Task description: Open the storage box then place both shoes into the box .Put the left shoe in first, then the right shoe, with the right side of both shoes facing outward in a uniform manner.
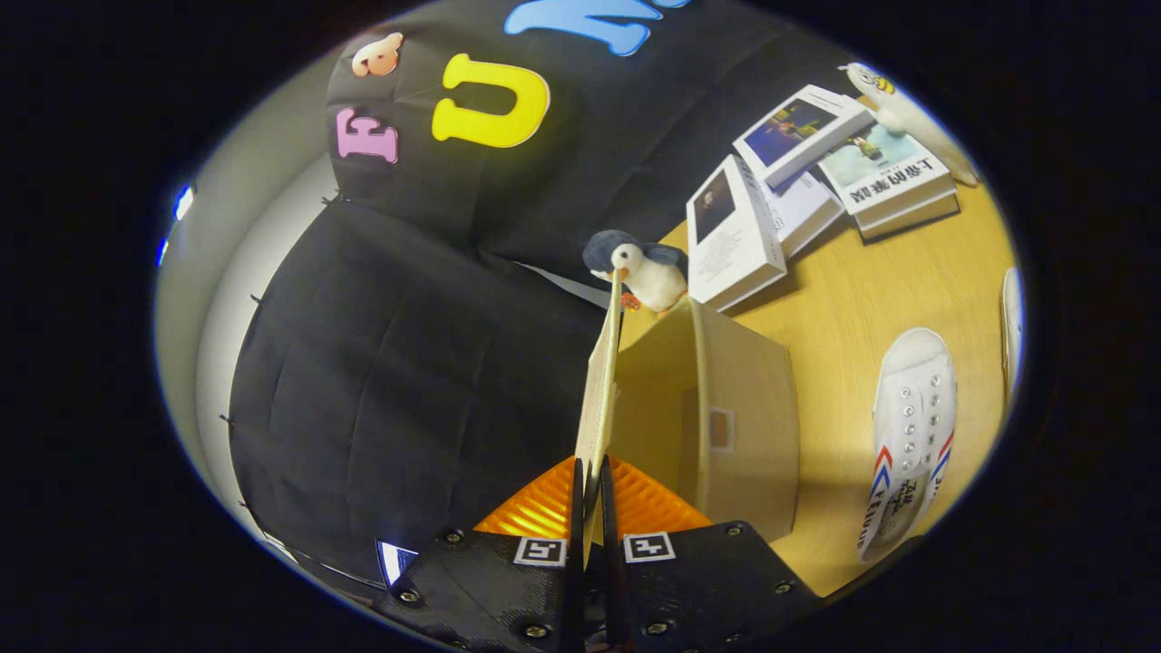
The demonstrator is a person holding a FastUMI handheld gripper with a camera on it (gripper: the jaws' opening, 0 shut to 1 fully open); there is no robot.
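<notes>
My gripper (590, 494) is shut on the edge of the box lid (600, 399), a thin beige panel that stands edge-on and runs away from my fingers. Beside it the beige storage box (744, 426) sits on the wooden table with its top open and a small handle cut-out in its near wall. The view is rolled on its side. A white canvas shoe (912, 435) with red and blue stripes lies on the table beyond the box. A second white shoe (1011, 326) shows as a sliver further out.
A small penguin plush (639, 268) stands at the far end of the lid, by the box corner. Several white books (816, 172) lie stacked and fanned on the wooden table (862, 290) behind it, with a white plush toy (898, 113) past them. Black cloth walls the booth.
</notes>
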